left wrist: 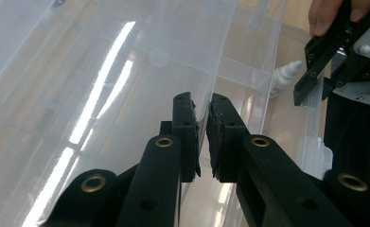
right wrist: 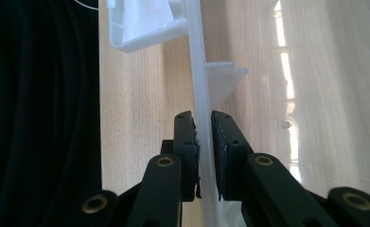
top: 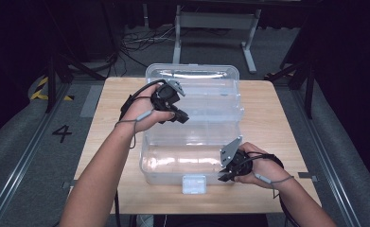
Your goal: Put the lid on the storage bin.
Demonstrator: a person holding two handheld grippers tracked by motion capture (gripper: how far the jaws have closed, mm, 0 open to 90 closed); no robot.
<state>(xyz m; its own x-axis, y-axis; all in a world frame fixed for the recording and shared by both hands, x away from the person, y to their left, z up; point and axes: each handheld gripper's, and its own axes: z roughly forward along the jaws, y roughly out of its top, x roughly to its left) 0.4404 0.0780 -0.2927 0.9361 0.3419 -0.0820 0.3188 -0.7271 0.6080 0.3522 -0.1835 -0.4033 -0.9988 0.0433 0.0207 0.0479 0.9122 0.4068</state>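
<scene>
Clear storage box (top: 192,163), small white bottle (left wrist: 284,75) inside.

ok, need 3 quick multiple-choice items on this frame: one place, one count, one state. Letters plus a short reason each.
1. Where does the right gripper grip the clear box?
A. near rim, right of the front latch
B. far rim
C. the table edge

2. How many small white bottles lie in the box?
A. none
B. one
C. three

3. What state is the lid in?
A. latched flat
B. off, on the floor
C. partly raised, held by the left gripper

Answers:
1 A: its jaws pinch the thin wall beside the latch.
2 B: one bottle shows.
3 C: jaws clamp the lid's edge above the box.
</scene>
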